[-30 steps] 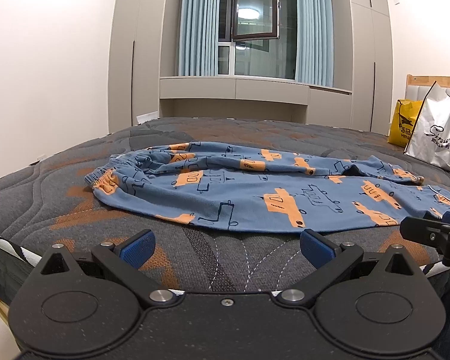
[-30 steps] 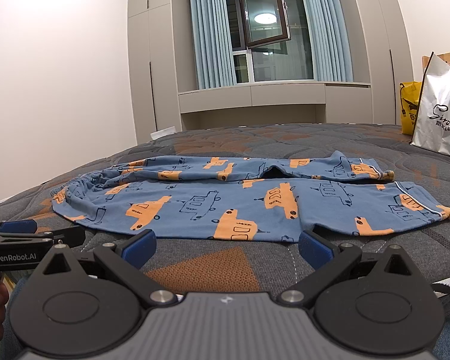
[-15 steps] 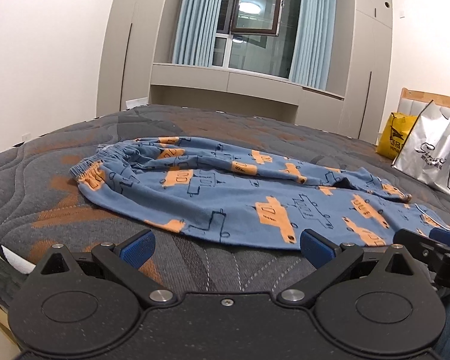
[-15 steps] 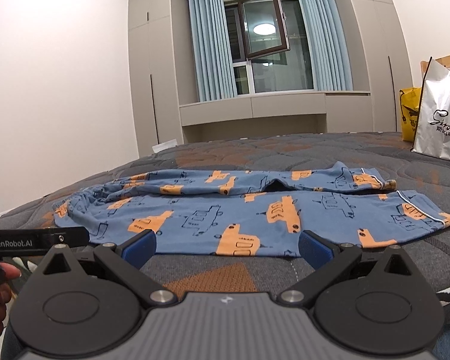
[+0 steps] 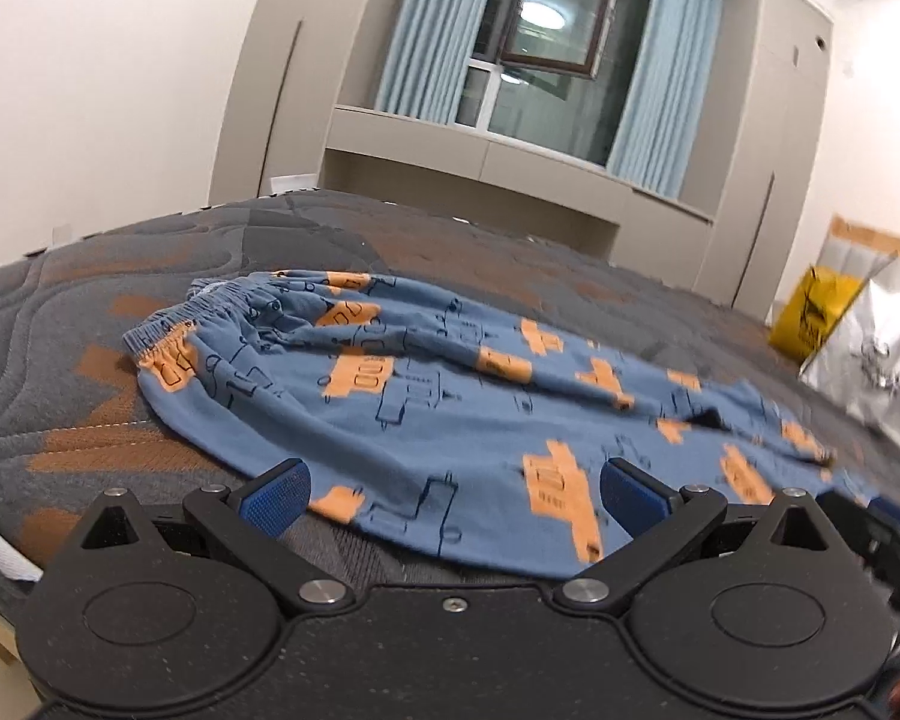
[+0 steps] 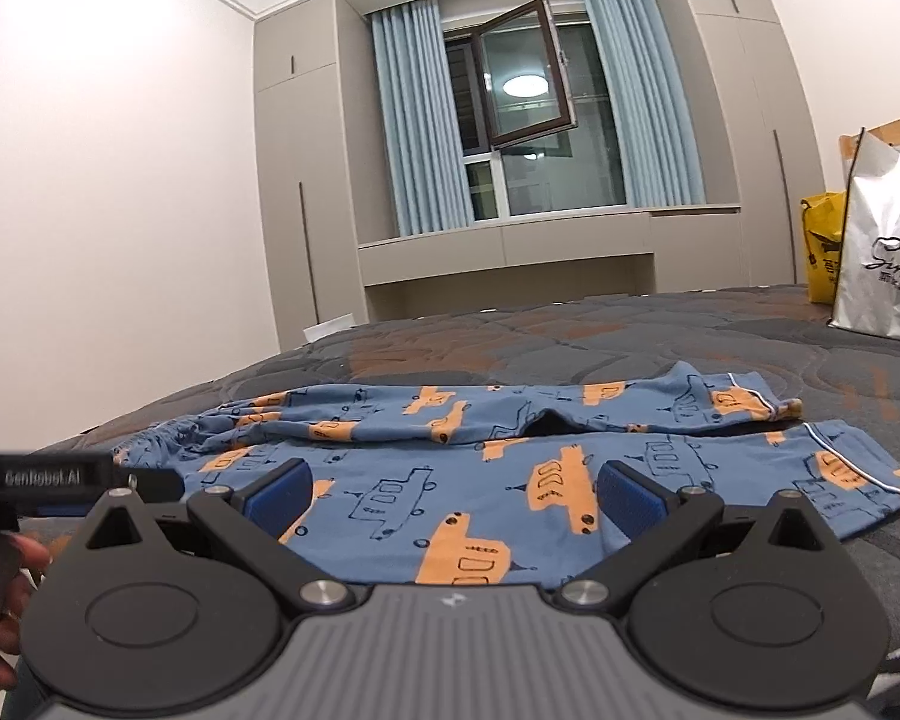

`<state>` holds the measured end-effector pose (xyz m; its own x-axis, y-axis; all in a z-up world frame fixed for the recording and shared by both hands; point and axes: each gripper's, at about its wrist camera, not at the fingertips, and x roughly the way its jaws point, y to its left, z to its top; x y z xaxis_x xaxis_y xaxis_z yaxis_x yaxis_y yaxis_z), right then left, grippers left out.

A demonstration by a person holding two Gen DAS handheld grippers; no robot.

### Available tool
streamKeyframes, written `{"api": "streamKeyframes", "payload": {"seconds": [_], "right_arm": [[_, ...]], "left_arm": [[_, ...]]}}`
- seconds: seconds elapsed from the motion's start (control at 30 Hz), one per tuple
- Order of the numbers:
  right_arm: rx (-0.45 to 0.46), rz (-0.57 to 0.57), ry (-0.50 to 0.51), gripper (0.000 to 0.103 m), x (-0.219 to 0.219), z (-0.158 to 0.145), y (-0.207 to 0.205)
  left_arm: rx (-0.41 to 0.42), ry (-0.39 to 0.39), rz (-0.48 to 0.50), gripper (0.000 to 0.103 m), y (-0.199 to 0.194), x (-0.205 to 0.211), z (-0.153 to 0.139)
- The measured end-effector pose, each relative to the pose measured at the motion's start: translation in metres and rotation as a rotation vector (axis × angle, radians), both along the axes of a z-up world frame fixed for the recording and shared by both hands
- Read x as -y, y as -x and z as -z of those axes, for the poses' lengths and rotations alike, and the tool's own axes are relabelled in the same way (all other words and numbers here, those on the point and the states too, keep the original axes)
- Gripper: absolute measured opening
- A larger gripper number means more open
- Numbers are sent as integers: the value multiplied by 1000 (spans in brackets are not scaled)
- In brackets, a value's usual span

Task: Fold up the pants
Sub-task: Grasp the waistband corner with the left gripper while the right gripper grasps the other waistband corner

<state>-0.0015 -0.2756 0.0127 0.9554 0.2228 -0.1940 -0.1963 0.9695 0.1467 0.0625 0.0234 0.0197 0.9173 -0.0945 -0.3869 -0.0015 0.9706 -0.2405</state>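
Blue pants [image 5: 426, 396] with orange vehicle prints lie spread flat on the dark quilted bed [image 5: 60, 324], waistband at the left, legs to the right. They also show in the right wrist view [image 6: 510, 462], with the two legs side by side. My left gripper [image 5: 450, 495] is open and empty over the pants' near edge, toward the waist end. My right gripper [image 6: 453, 498] is open and empty over the near leg. The left gripper's body [image 6: 48, 477] shows at the left of the right wrist view.
A white shopping bag [image 6: 888, 258] and a yellow bag [image 6: 822, 246] stand on the bed at the far right. The bed's near edge [image 5: 0, 552] runs just under the grippers. Wardrobes and a curtained window [image 6: 522, 120] stand behind.
Both grippers have moved forward over the near edge of the pants, and both views have tilted upward. The pants have not moved. Both grippers stay open.
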Motion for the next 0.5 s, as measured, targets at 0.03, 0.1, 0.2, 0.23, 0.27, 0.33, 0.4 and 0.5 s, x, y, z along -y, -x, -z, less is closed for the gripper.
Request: {"api": "streamKeyframes", "payload": {"seconds": [0.03, 0.1, 0.2, 0.23, 0.27, 0.33, 0.4, 0.5], "right_arm": [[-1, -3, 3, 103, 0, -1, -2], [2, -23, -14, 103, 1, -2, -9], [27, -97, -71, 103, 7, -7, -20], [27, -117, -77, 103, 9, -9, -25], [24, -138, -76, 103, 11, -13, -31], [21, -177, -50, 103, 13, -23, -45], [36, -192, -8, 103, 14, -32, -56], [44, -225, 110, 103, 11, -46, -78]], "left_arm": [[-1, 2, 1, 103, -4, -1, -1], [1, -2, -1, 103, -11, -1, -5], [6, -31, -7, 103, -24, -2, -12], [6, -36, 1, 103, -30, -3, -14], [5, -38, 11, 103, -36, -5, -16], [6, -27, 37, 103, -49, -11, -19], [8, 12, 53, 103, -61, -19, -21], [41, 85, 43, 103, -80, -35, -25]]}}
